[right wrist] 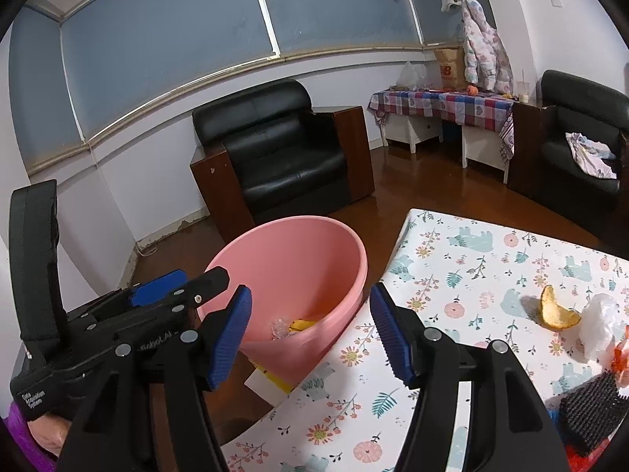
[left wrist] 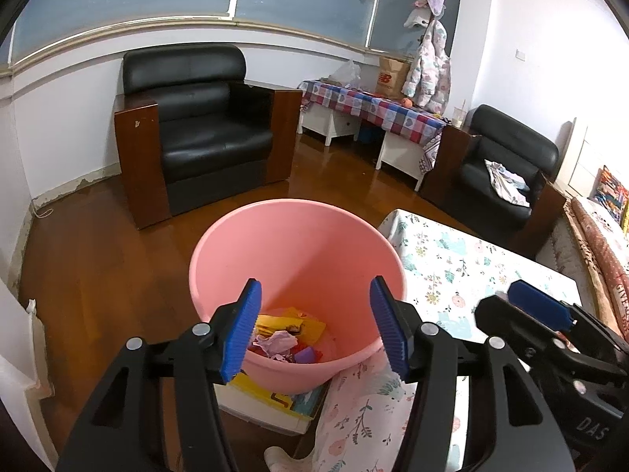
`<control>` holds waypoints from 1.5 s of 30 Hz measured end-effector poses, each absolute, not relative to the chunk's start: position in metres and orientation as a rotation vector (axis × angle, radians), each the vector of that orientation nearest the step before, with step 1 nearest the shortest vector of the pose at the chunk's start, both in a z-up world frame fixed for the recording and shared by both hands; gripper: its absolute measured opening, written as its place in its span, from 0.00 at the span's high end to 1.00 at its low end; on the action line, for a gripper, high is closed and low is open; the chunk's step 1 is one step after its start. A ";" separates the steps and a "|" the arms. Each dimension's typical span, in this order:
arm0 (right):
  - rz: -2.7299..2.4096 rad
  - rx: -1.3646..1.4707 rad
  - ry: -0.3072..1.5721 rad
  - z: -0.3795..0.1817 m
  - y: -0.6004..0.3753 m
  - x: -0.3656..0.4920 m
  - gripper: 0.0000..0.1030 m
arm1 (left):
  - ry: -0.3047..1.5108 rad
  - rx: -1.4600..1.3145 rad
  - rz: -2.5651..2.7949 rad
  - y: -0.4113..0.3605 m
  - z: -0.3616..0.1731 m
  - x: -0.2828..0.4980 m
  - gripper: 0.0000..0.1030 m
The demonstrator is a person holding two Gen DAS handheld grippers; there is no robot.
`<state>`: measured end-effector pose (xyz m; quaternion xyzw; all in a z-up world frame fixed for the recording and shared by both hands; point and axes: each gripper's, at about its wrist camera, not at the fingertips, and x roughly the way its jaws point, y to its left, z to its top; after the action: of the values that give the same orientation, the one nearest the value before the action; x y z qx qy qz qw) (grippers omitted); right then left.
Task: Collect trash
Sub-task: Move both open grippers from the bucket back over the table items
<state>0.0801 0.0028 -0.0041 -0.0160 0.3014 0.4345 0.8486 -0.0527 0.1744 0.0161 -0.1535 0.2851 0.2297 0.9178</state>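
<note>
A pink bucket (left wrist: 298,251) stands on a low box beside the table and holds crumpled paper and yellow scraps (left wrist: 283,338). My left gripper (left wrist: 318,330) is open and empty, right above the bucket's near rim. My right gripper (right wrist: 310,334) is open and empty, over the table's left edge beside the bucket (right wrist: 298,271). On the floral tablecloth (right wrist: 471,275) at the right lie an orange peel (right wrist: 556,310), a crumpled white plastic bag (right wrist: 599,322) and a red-orange scrap (right wrist: 621,354). The right gripper also shows in the left wrist view (left wrist: 538,306), and the left gripper in the right wrist view (right wrist: 165,287).
A black brush (right wrist: 593,409) lies at the table's right edge. A black armchair (left wrist: 204,129) stands behind the bucket, a second one (left wrist: 507,165) at the right. A checked-cloth side table (left wrist: 377,106) is by the far wall. Brown wooden floor (left wrist: 98,267) surrounds the bucket.
</note>
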 end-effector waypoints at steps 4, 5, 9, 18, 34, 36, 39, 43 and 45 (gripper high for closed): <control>0.903 -0.034 0.624 -0.002 -0.005 0.076 0.40 | 0.579 -0.322 0.471 0.173 0.019 -0.055 0.44; 0.902 -0.032 0.622 -0.001 -0.007 0.075 0.39 | 0.577 -0.327 0.469 0.172 0.020 -0.055 0.44; 0.893 -0.022 0.612 0.002 -0.014 0.072 0.38 | 0.573 -0.349 0.464 0.171 0.021 -0.058 0.44; 0.886 -0.014 0.606 0.003 -0.025 0.069 0.38 | 0.566 -0.343 0.471 0.168 0.027 -0.061 0.44; 0.870 -0.001 0.587 0.007 -0.042 0.063 0.38 | 0.552 -0.318 0.456 0.151 0.037 -0.064 0.44; 0.863 0.002 0.585 0.007 -0.045 0.063 0.38 | 0.552 -0.314 0.450 0.147 0.038 -0.062 0.44; 0.855 0.007 0.584 0.006 -0.051 0.061 0.38 | 0.550 -0.306 0.436 0.142 0.039 -0.061 0.44; 0.840 0.011 0.582 0.007 -0.057 0.058 0.38 | 0.552 -0.297 0.415 0.133 0.038 -0.060 0.44; 0.827 0.011 0.588 0.006 -0.060 0.058 0.38 | 0.551 -0.294 0.404 0.129 0.037 -0.059 0.44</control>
<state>0.0578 -0.0597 0.0058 0.0052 0.2814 0.3959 0.8741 -0.0585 0.1292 0.0368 -0.1434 0.2693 0.1972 0.9317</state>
